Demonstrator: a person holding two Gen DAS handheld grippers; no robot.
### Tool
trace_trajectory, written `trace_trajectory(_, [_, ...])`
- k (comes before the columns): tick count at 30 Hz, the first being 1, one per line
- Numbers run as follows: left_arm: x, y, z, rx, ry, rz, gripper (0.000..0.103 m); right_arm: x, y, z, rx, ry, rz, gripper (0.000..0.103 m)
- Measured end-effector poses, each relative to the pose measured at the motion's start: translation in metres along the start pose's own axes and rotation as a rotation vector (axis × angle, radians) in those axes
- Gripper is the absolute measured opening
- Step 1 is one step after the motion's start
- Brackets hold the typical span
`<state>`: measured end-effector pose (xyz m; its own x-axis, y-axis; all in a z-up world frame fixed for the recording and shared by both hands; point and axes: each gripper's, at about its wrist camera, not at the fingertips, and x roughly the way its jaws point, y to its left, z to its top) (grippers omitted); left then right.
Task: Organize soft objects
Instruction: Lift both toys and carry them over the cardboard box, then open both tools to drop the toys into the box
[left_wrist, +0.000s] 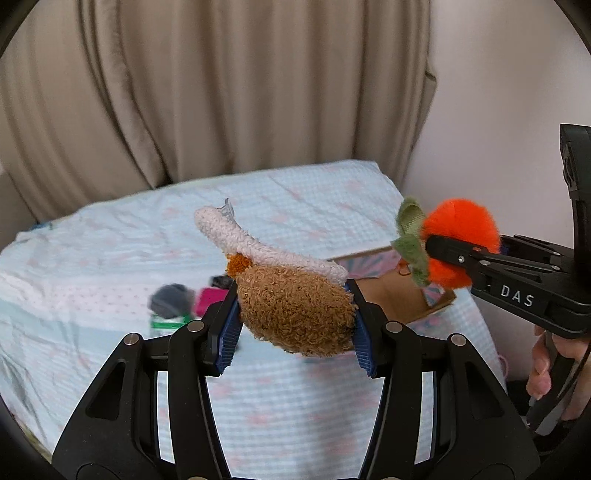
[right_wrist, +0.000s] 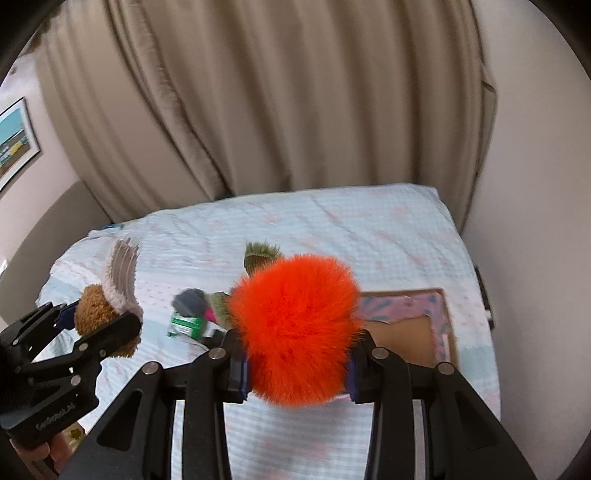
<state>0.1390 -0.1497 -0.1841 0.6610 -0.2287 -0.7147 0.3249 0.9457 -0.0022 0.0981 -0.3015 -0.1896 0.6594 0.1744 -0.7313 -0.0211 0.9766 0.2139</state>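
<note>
My left gripper (left_wrist: 291, 310) is shut on a brown plush drumstick (left_wrist: 295, 310) whose white bone end (left_wrist: 236, 236) sticks up to the left. It hangs in the air above the bed. To its right, my right gripper (left_wrist: 443, 254) is shut on a fluffy orange plush fruit (left_wrist: 461, 232) with green leaves (left_wrist: 410, 236). In the right wrist view the orange plush (right_wrist: 295, 332) fills the space between the pads of the right gripper (right_wrist: 295, 350). The left gripper (right_wrist: 110, 328) holds the drumstick (right_wrist: 94, 306) at the far left.
A cardboard box (left_wrist: 391, 291) with pink patterned flaps (right_wrist: 402, 306) lies open on the light blue bed (left_wrist: 110, 258). A grey soft item (left_wrist: 171, 301), a pink item (left_wrist: 208, 299) and a green-white pack (right_wrist: 184, 325) lie left of it. A beige curtain (left_wrist: 221, 92) hangs behind.
</note>
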Motion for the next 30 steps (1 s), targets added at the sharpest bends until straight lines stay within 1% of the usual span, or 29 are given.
trace_trajectory(3, [0.031,-0.019,0.005,-0.001,0.05,-0.015,0.048,0.015,-0.035,0.001,0.031,0.035,-0.016,0.034])
trace_trajectory(7, [0.084,-0.035,0.006,-0.028,0.132,-0.023,0.048,0.048,-0.071,-0.001,0.058,0.096,-0.029,0.034])
trace_trajectory(11, [0.143,-0.05,-0.003,-0.07,0.253,-0.03,0.048,0.086,-0.1,-0.004,0.068,0.165,-0.04,0.034])
trace_trajectory(13, [0.165,-0.056,-0.011,-0.068,0.302,-0.028,0.048,0.104,-0.115,-0.009,0.065,0.203,-0.05,0.034])
trace_trajectory(17, [0.225,-0.069,-0.023,-0.093,0.441,-0.044,0.048,0.142,-0.137,-0.02,0.086,0.281,-0.051,0.034])
trace_trajectory(19, [0.249,-0.075,-0.024,-0.114,0.486,-0.054,0.048,0.163,-0.148,-0.024,0.096,0.331,-0.052,0.034])
trace_trajectory(22, [0.29,-0.083,-0.027,-0.107,0.565,-0.047,0.048,0.188,-0.157,-0.026,0.113,0.382,-0.048,0.034])
trace_trajectory(26, [0.323,-0.083,-0.036,-0.116,0.646,-0.039,0.048,0.219,-0.171,-0.031,0.134,0.456,-0.053,0.034])
trace_trajectory(29, [0.333,-0.087,-0.041,-0.115,0.67,-0.048,0.048,0.228,-0.172,-0.033,0.136,0.472,-0.049,0.034])
trace_trajectory(30, [0.333,-0.09,-0.041,-0.113,0.667,-0.059,0.051,0.231,-0.172,-0.034,0.135,0.477,-0.046,0.04])
